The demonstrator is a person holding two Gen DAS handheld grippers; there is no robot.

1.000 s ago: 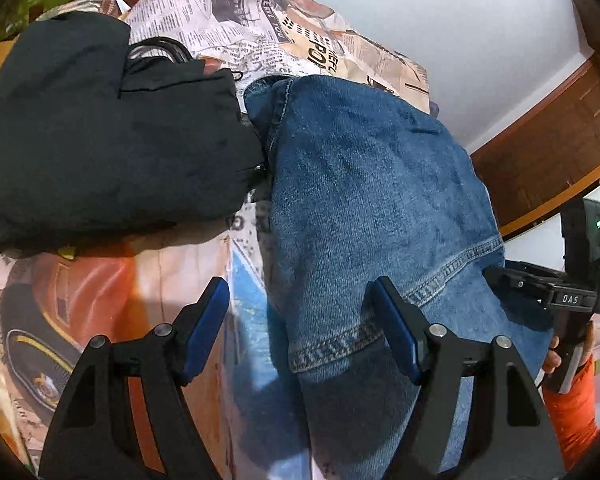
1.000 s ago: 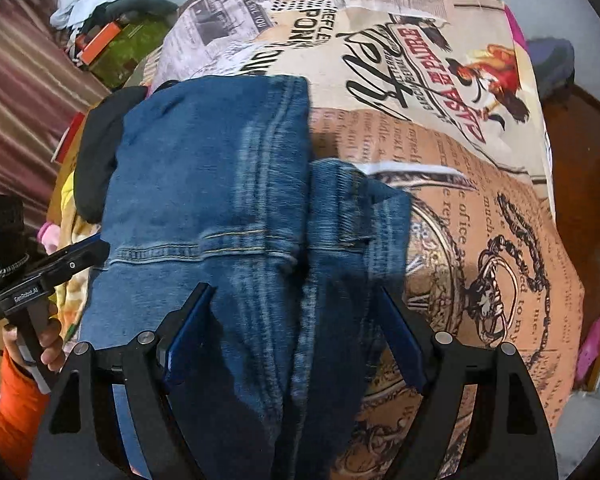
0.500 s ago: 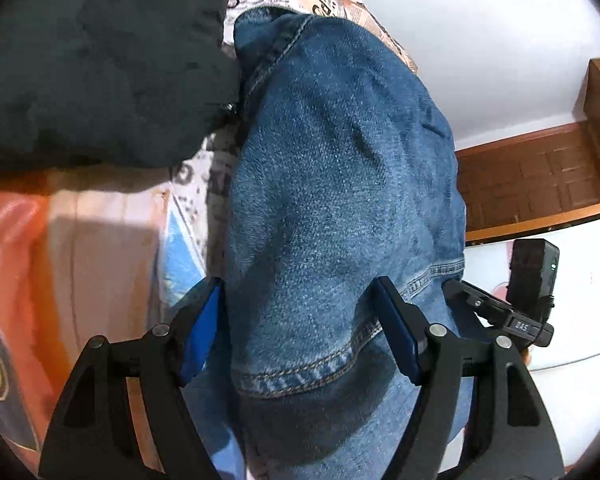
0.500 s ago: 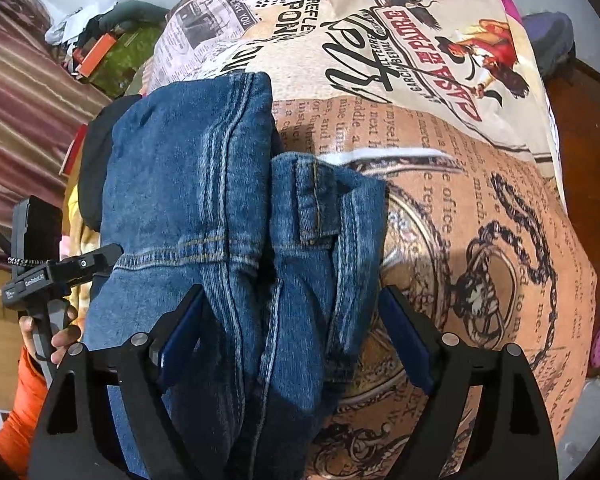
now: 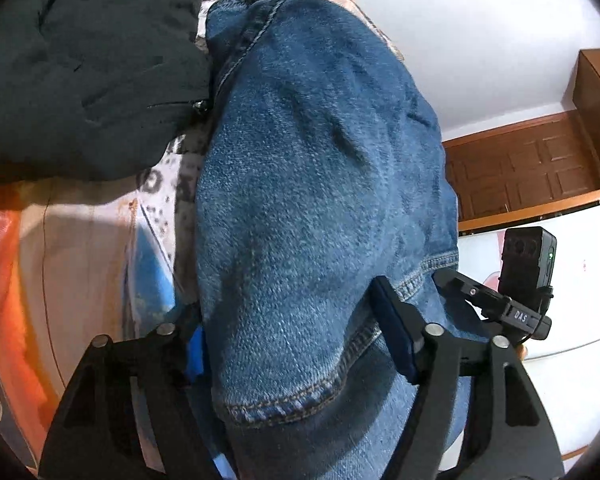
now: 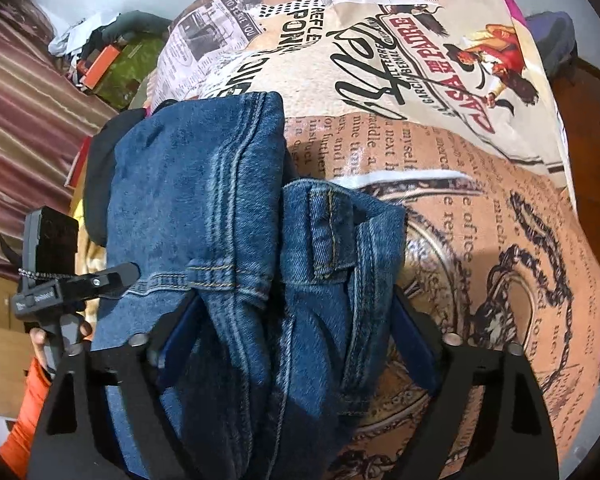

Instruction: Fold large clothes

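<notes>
1. The jeans (image 6: 204, 208) lay folded on a bed covered by a printed bedspread (image 6: 480, 184), toward the bed's left side as the right wrist camera showed it.
2. The folded stack reached from the near edge of the bed up toward its middle; the far part of the bedspread, with its newspaper-style lettering, lay bare.
3. A second bunch of denim, showing the waistband with a belt loop (image 6: 332, 236), sat against the right flank of the main fold.
4. The right gripper (image 6: 296, 344) pointed steeply down at the near end of the jeans. Its jaws stood wide and were closing, with both thick bunches of denim between the blue pads; whether the pads already pressed the cloth could not be told.
5. The left gripper (image 5: 292, 340) came at the same garment from its left side, straddling a hemmed edge of the denim (image 5: 284, 404). Its jaws were also closing; the right pad (image 5: 392, 332) lay against the cloth, while the left pad was mostly hidden behind the fold, so a firm grip could not be confirmed.
6. A black garment (image 5: 84, 68) lay on the bed touching the far left side of the jeans.
7. In the right wrist view a hand (image 6: 44, 340) with an orange sleeve (image 6: 24, 412) gripped the left tool's handle at the bed's left edge.
8. Beyond the bed, the left wrist view showed a white wall and brown wooden panelling (image 5: 520, 176).
</notes>
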